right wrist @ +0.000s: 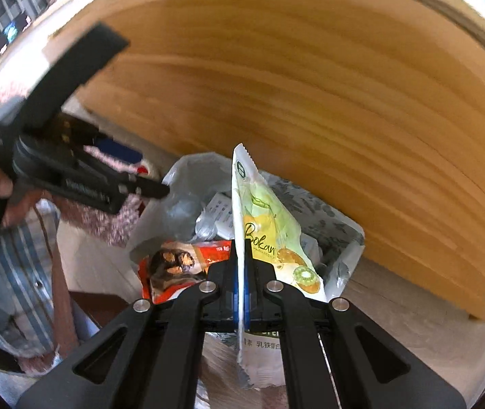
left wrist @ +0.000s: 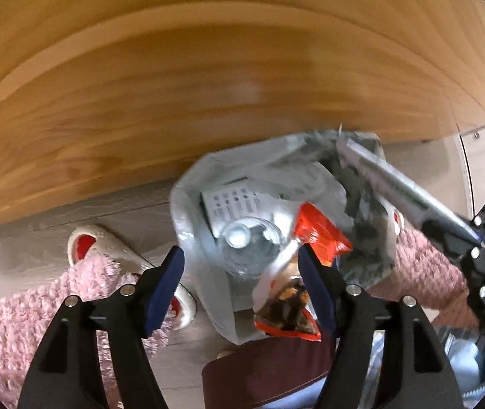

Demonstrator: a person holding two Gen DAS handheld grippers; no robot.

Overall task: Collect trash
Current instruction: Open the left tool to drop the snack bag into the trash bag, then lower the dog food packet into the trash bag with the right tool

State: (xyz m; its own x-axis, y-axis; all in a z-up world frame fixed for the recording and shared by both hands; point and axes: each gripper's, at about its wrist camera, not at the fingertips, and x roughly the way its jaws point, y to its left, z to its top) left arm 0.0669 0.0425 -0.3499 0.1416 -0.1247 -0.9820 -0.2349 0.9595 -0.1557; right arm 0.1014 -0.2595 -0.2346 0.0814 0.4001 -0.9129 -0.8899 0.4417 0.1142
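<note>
The panel (left wrist: 208, 78) at twelve o'clock is smooth, satin wood grain. The bag (left wrist: 191, 204) is thin, crinkled grey plastic. The red wrapper (left wrist: 321, 235) and green pouch (right wrist: 269, 225) are glossy film. The rug (left wrist: 21, 320) at eight o'clock is shaggy pink cloth. Left gripper (left wrist: 242, 279): matt black plastic, blue pads, shiny metal pins.

A white plastic trash bag (left wrist: 205, 184) stands open on the floor against a wooden panel, holding a clear bottle (left wrist: 246, 245) and a printed box (left wrist: 232, 204). A red snack wrapper (left wrist: 314, 235) sits at its rim. A green fruit-printed pouch (right wrist: 269, 225) stands upright above the opening.
</note>
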